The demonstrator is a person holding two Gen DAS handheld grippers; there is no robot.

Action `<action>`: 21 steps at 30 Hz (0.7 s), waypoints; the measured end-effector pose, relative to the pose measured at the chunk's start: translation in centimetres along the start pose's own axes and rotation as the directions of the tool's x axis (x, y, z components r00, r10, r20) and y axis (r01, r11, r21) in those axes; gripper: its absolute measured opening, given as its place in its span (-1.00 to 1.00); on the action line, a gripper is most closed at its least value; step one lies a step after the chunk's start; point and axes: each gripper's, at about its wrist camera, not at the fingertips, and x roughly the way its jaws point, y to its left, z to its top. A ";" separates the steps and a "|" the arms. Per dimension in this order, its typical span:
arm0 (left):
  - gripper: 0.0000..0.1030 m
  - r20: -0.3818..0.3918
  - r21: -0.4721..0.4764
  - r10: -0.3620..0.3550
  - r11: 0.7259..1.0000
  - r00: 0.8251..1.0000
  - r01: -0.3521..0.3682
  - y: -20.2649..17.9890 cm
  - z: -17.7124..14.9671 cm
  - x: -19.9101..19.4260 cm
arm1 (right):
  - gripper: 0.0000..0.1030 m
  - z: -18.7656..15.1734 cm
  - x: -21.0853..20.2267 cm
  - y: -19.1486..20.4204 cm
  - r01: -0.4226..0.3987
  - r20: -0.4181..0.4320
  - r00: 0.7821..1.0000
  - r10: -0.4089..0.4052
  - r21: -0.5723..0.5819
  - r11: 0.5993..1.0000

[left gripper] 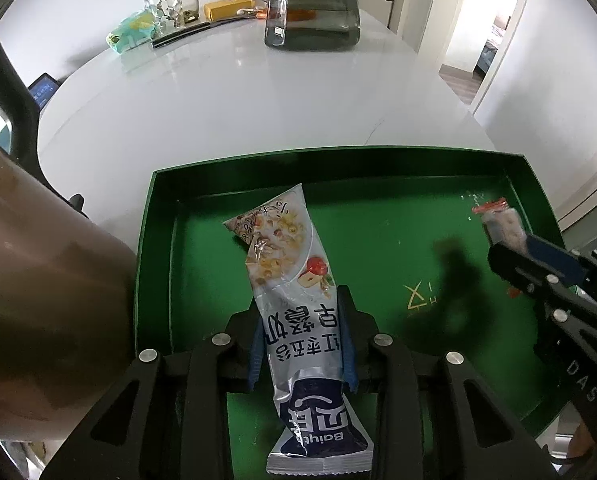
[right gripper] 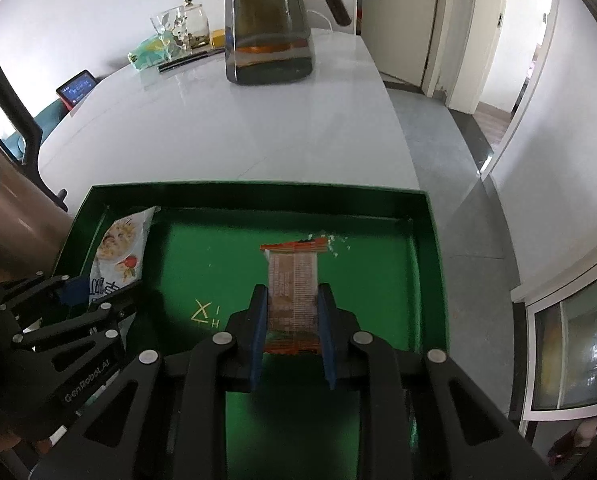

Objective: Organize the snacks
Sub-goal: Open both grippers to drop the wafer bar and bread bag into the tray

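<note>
A green tray point(left gripper: 160, 216) sits on the white table. My left gripper point(left gripper: 302, 300) is shut on a long white and blue snack packet point(left gripper: 286, 264) and holds it over the tray's left part. The packet's far end points at the tray's back left. My right gripper point(right gripper: 292, 294) is shut on a small orange-edged snack bar point(right gripper: 292, 280) over the tray's point(right gripper: 426, 240) right part. The right gripper point(left gripper: 510, 248) and its bar point(left gripper: 498, 220) show at the right of the left wrist view. The left gripper point(right gripper: 78, 292) and its packet point(right gripper: 120, 252) show at the left of the right wrist view.
A dark glass kettle point(right gripper: 266, 28) stands at the table's far side. Glass cups point(right gripper: 178, 28), a teal packet point(right gripper: 150, 52) and a yellow box point(left gripper: 226, 8) lie far left. A brown chair point(left gripper: 30, 280) is close on the left. The table edge and floor point(right gripper: 450, 184) are on the right.
</note>
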 end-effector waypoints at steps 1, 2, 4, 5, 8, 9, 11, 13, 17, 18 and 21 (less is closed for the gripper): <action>-0.44 -0.008 0.004 0.002 1.000 1.000 -0.002 -0.1 0.1 0.0 | -1.00 -0.1 0.1 -0.1 0.004 -0.005 1.000 -0.004 0.004 1.000; -0.43 -0.016 0.008 0.003 1.000 1.000 -0.003 0.0 0.1 0.1 | -1.00 -0.1 0.3 -0.2 0.009 -0.011 1.000 -0.009 0.006 1.000; -0.39 -0.020 0.004 0.006 1.000 1.000 -0.006 0.0 0.1 0.1 | -1.00 -0.1 0.6 -0.3 0.014 -0.022 1.000 -0.013 0.011 1.000; -0.35 -0.019 -0.001 0.013 1.000 1.000 -0.013 0.0 0.0 0.0 | -1.00 -0.2 0.7 -0.4 0.014 -0.029 0.999 -0.013 0.014 1.000; 0.27 -0.033 -0.014 0.024 1.000 0.999 -0.025 0.2 0.1 0.4 | -1.00 -0.2 1.0 -0.4 0.015 -0.047 0.999 -0.015 0.012 1.000; 0.40 -0.040 -0.025 0.009 1.000 0.999 -0.010 0.3 0.1 0.5 | -1.00 -0.1 1.0 -0.4 0.017 -0.049 0.999 -0.017 0.010 1.000; 0.48 -0.037 -0.036 0.013 0.999 0.999 -0.014 0.3 -0.1 0.6 | -0.39 -0.2 0.9 -0.3 0.021 -0.049 0.999 -0.020 0.004 1.000; 0.60 -0.048 -0.031 0.016 0.999 0.999 -0.018 0.2 -0.1 0.7 | -0.09 -0.2 0.7 -0.3 0.041 -0.038 0.998 -0.041 0.004 0.999; 0.64 -0.050 -0.033 0.020 0.999 0.999 -0.021 0.0 0.0 0.7 | 0.40 -0.2 0.4 -0.7 0.084 -0.037 0.996 -0.083 0.012 0.996; 0.64 -0.048 -0.036 0.018 0.999 0.999 -0.020 0.0 0.0 0.6 | 0.69 0.0 0.4 -0.8 0.097 -0.035 0.995 -0.097 0.010 0.995; 0.67 -0.041 -0.047 0.018 0.999 0.999 -0.020 -0.2 -0.1 0.3 | 1.00 0.3 -0.1 -1.6 0.107 -0.021 0.994 -0.107 0.029 0.994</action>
